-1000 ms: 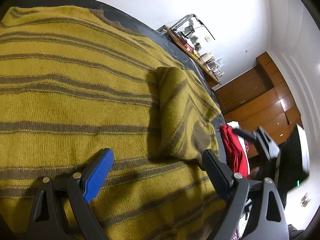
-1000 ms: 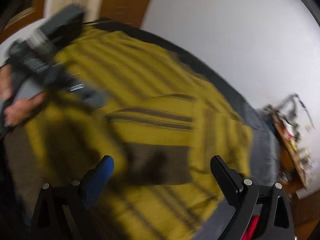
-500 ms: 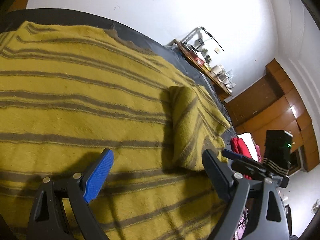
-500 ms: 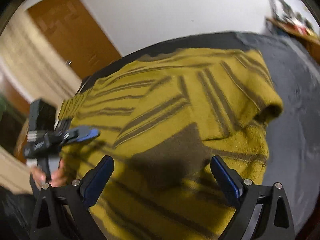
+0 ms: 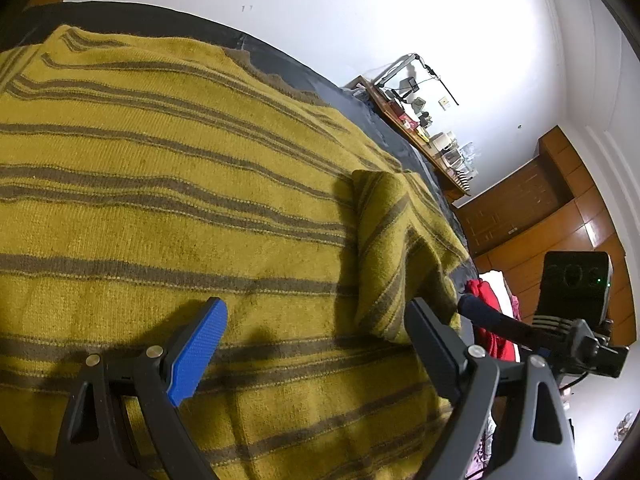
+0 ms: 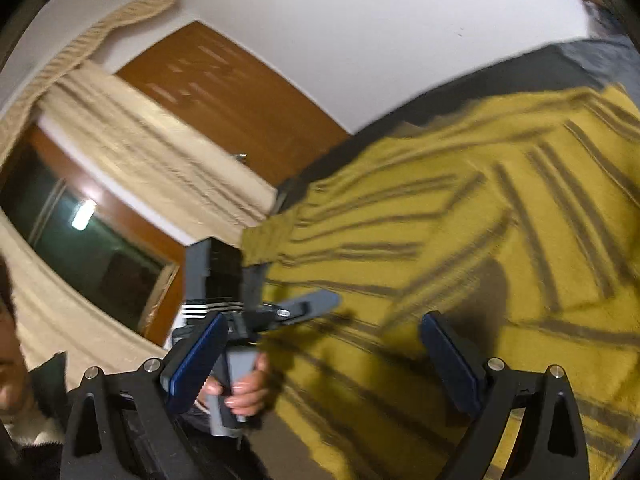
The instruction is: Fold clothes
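1. A mustard-yellow sweater (image 5: pixel 168 208) with grey-brown stripes is lying spread out on a dark bed cover (image 5: pixel 280 68), filling the left and centre of the left wrist view and the right half of the right wrist view.
2. One sleeve (image 5: pixel 396 248) is lying folded over the body of the sweater, sitting right of centre in the left wrist view.
3. The left gripper (image 5: pixel 316 344) is hovering over the sweater at the bottom of its frame, its jaws standing wide apart with nothing gripped between them.
4. The right gripper (image 6: pixel 324 360) is pointing across the sweater's near edge; its jaws are also gaping wide, holding nothing.
5. In the right wrist view, a hand (image 6: pixel 244 392) is gripping the left gripper's handle at lower centre.
6. A red garment (image 5: pixel 492 320) is lying past the bed's edge at the right of the left wrist view.
7. A cluttered shelf (image 5: pixel 424 132) is standing against the white wall (image 5: pixel 360 20) at upper right, with wooden cabinets (image 5: pixel 560 216) beside it.
8. A cream curtain (image 6: pixel 132 136) is hanging at the left of the right wrist view.
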`<action>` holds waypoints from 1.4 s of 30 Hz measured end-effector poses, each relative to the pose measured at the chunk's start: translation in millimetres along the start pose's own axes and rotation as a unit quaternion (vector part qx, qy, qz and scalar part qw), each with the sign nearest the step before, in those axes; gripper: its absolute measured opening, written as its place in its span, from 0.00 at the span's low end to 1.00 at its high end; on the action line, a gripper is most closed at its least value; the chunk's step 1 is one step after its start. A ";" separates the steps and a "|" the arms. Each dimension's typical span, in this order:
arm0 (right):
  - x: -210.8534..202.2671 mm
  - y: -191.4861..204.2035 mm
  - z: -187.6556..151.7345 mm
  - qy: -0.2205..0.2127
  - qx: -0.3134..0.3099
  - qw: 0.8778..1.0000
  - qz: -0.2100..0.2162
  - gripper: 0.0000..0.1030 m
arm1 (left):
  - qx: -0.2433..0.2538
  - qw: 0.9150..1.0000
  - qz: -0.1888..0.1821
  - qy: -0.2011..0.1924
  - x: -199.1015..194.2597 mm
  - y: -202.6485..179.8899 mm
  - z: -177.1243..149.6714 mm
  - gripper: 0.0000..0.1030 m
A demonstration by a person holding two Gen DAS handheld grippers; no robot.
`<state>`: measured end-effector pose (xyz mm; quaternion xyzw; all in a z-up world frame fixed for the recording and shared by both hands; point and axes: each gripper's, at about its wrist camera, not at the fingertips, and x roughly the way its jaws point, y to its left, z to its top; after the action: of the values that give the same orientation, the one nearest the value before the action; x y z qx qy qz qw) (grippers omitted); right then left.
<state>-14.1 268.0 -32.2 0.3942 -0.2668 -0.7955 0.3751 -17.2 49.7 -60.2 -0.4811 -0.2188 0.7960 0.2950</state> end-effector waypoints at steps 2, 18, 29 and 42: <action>-0.5 -4.1 -1.0 -0.004 0.003 1.000 -0.005 0.96 | -0.001 1.000 -0.002 -0.002 -0.9 -0.3 0.1 0.90; -0.1 -90.7 7.4 -0.059 0.191 0.975 -0.097 0.96 | -0.004 1.000 0.019 -0.020 -6.8 0.7 1.0 0.90; 11.5 -78.3 28.7 -0.066 0.169 0.966 -0.185 0.96 | 0.003 0.999 0.041 -0.035 -12.0 0.4 2.0 0.90; 57.2 -49.2 30.9 -0.012 0.175 0.979 0.108 0.96 | -0.035 0.997 0.050 -0.040 -12.4 14.0 3.7 0.90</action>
<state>-82.0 254.1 -75.2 0.4133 -0.4468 -0.6962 0.3807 -19.7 30.8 -59.5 -0.4691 -0.2335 0.8203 0.2292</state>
